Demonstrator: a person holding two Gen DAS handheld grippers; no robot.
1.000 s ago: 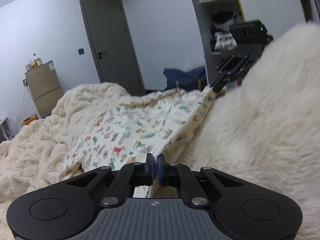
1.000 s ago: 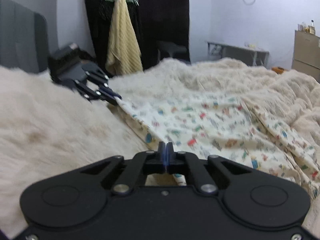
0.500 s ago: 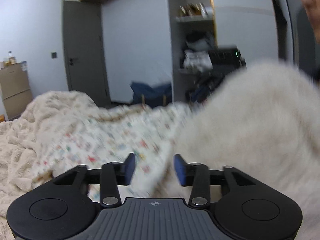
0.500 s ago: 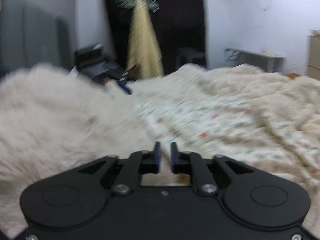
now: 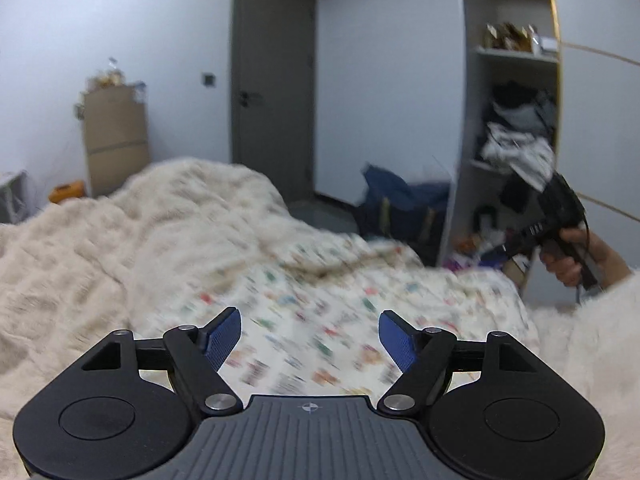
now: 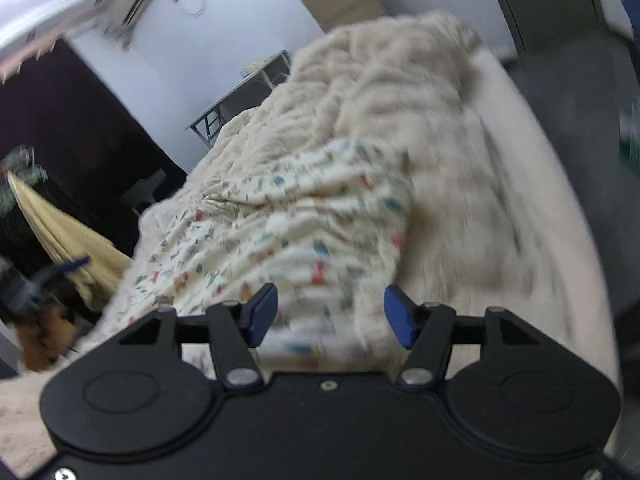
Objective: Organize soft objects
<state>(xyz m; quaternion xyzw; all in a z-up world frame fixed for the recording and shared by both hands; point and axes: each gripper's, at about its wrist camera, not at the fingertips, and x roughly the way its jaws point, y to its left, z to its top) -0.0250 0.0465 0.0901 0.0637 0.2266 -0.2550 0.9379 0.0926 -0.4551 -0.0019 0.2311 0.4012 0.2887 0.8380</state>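
Left claw was spreading wider with nothing pinched, the printed sheet lying on the bed right below and ahead of its tips, the fluffy blanket bunched off to the left. Right claw was opening too, empty, over the sheet's near edge, so both looked equally close. No containers in view.

Rumpled printed cloth spread over fluffy cream blanket

Grey door, cardboard box, open shelves, blue bag.
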